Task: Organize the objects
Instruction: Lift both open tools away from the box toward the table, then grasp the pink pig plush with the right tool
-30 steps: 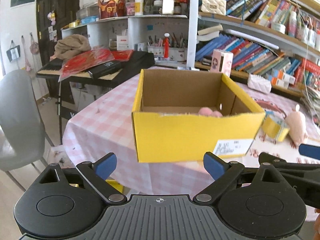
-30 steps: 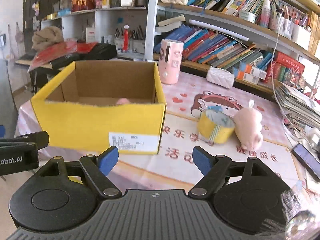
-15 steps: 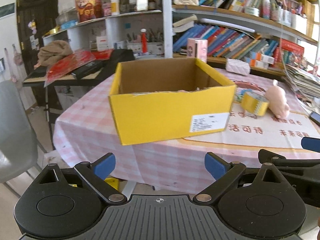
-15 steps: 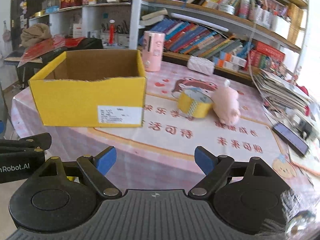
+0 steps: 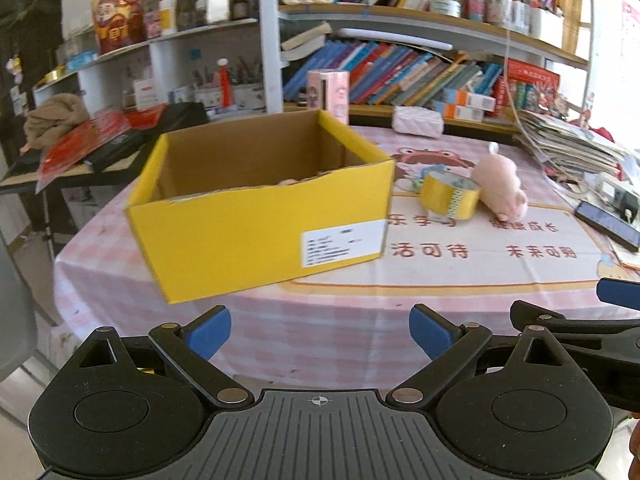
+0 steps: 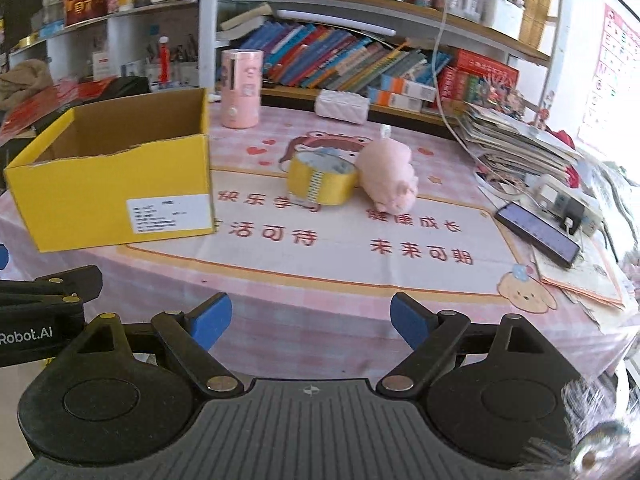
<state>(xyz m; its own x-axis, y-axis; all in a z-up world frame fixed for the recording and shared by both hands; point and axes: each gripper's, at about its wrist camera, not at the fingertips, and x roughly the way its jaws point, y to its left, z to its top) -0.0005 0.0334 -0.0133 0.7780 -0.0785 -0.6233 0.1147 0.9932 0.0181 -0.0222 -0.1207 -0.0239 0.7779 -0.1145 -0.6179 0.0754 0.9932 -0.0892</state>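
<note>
The yellow cardboard box sits open on the pink checked tablecloth, at my left gripper's twelve o'clock; something pink shows inside. At about two o'clock from the box, the yellow tape roll touches the pink plush pig. A pink cylinder stands past the box's far corner, and a phone lies at three o'clock near the table edge. My left gripper is spread apart, empty. My right gripper also stands wide with nothing between its fingers.
</note>
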